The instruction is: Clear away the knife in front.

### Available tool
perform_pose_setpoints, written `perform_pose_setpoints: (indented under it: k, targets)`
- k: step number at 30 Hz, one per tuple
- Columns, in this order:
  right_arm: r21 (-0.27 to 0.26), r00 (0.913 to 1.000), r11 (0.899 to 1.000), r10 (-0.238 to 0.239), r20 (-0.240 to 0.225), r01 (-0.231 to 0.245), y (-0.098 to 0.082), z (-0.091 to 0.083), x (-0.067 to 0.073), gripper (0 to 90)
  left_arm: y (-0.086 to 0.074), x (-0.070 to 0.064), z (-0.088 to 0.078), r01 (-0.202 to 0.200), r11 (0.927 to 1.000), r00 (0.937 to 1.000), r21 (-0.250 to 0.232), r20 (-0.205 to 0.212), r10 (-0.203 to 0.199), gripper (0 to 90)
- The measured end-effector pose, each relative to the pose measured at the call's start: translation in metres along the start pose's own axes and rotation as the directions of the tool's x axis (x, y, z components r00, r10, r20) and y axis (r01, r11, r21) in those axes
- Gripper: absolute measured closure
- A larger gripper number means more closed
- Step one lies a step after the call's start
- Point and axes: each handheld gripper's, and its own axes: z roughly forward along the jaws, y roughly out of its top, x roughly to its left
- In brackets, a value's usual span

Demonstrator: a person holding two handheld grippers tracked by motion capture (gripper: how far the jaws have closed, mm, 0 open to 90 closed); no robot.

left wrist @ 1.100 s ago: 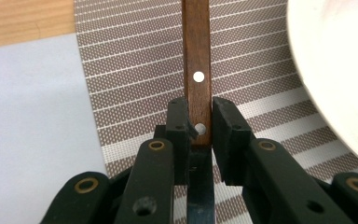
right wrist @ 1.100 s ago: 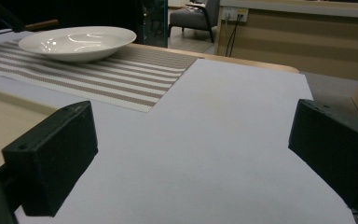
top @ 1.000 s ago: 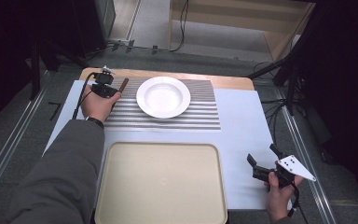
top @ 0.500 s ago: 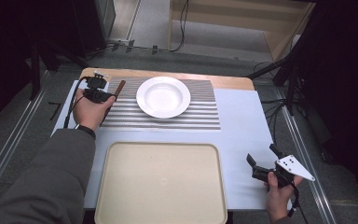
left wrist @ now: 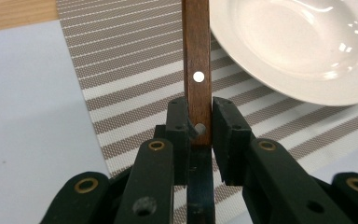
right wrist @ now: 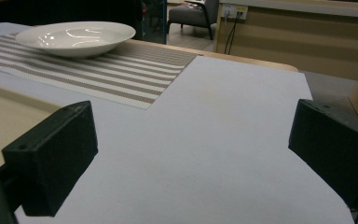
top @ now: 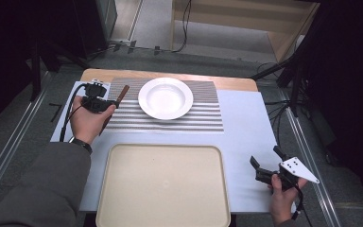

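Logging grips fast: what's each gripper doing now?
Left gripper: shut on the wooden handle.
Right gripper: open, holding nothing.

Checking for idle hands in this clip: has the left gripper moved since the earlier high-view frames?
Yes. The left gripper, shut on the wooden handle, has drifted left and toward the table's far edge, away from the white plate, which stays put.
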Motion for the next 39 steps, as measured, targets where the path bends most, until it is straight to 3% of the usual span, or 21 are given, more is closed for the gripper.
perform_pose_setpoints:
  k: [5, 7, 18, 39]
  targets:
    - [0.000, 1.0000, 1.000, -0.004, -0.001, 0.004, 0.000, 0.000, 0.000, 0.0, -0.006, -0.006, -0.006, -0.013, 0.9999, 0.9999, -0.006, 0.009, 0.013, 76.5]
    - [0.000, 1.0000, 1.000, -0.004, -0.001, 0.004, 0.000, 0.000, 0.000, 0.0, -0.012, -0.010, -0.010, -0.013, 0.9997, 0.9991, -0.019, 0.039, 0.014, 76.5]
    - [0.001, 0.9999, 1.000, -0.011, -0.001, 0.011, 0.000, 0.000, 0.000, 0.0, -0.031, -0.026, -0.024, -0.031, 0.9988, 0.9952, -0.038, 0.092, 0.034, 76.5]
    - [0.005, 1.0000, 1.000, -0.008, -0.003, 0.008, 0.000, 0.000, 0.001, 0.0, -0.070, -0.056, -0.041, -0.067, 0.9963, 0.9862, -0.054, 0.148, 0.074, 76.5]
